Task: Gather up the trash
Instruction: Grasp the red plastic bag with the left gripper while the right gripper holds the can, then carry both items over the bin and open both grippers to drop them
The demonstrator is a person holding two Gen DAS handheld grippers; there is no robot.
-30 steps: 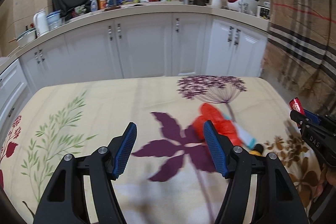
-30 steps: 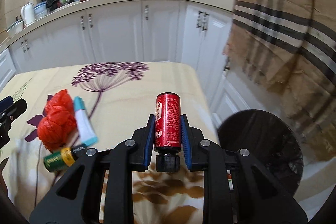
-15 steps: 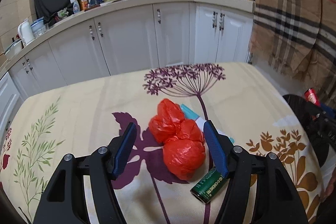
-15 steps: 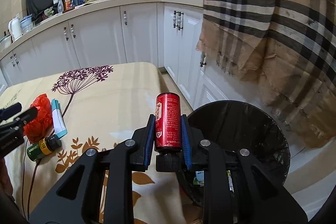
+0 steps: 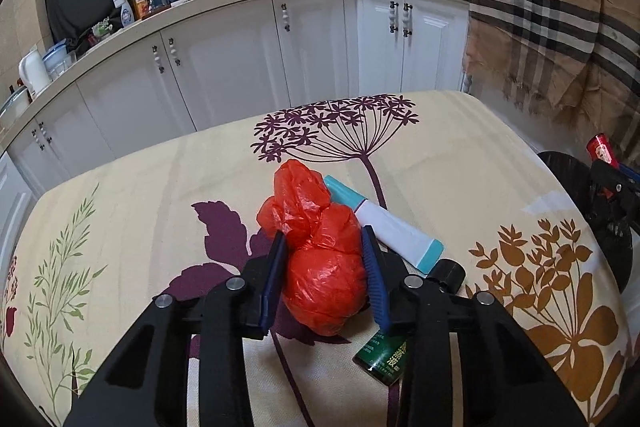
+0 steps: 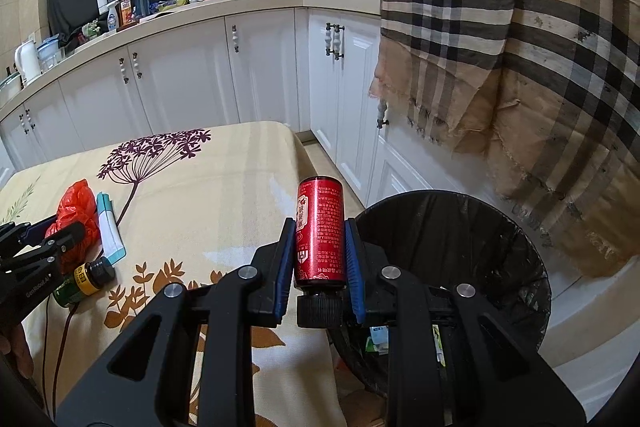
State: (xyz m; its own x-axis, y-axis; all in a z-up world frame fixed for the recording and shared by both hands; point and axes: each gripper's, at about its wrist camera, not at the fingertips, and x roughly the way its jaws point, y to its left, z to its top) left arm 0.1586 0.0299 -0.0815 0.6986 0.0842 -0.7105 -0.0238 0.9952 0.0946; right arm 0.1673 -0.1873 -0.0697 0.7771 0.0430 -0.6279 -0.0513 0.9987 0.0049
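Between the blue ribbed pads of our left gripper sits a crumpled red plastic bag, knotted into two glossy lumps. The jaws have just been closing and now stand narrow, both pads against the bag's lower lump, which lies on the table. Just right of the right pad lies a smooth white tube with teal ends, flat and tapering, touching the bag's side. Below it, half hidden under the gripper's black frame, rests a small green-labelled bottle with a black ribbed cap, lying on its side. All three lie on the cream tablecloth with purple and brown flower prints.

Our right gripper clamps a red metallic cylindrical bottle with printed lettering, held along the fingers with its black ribbed cap toward the gripper body. The pads press flat on both of its sides. To the right of and beyond these jaws opens a round bin lined with a shiny black plastic bag, scraps of litter showing at its bottom. Past the bin hangs a tan checked cloth with frayed edges; white panelled cabinets run behind.
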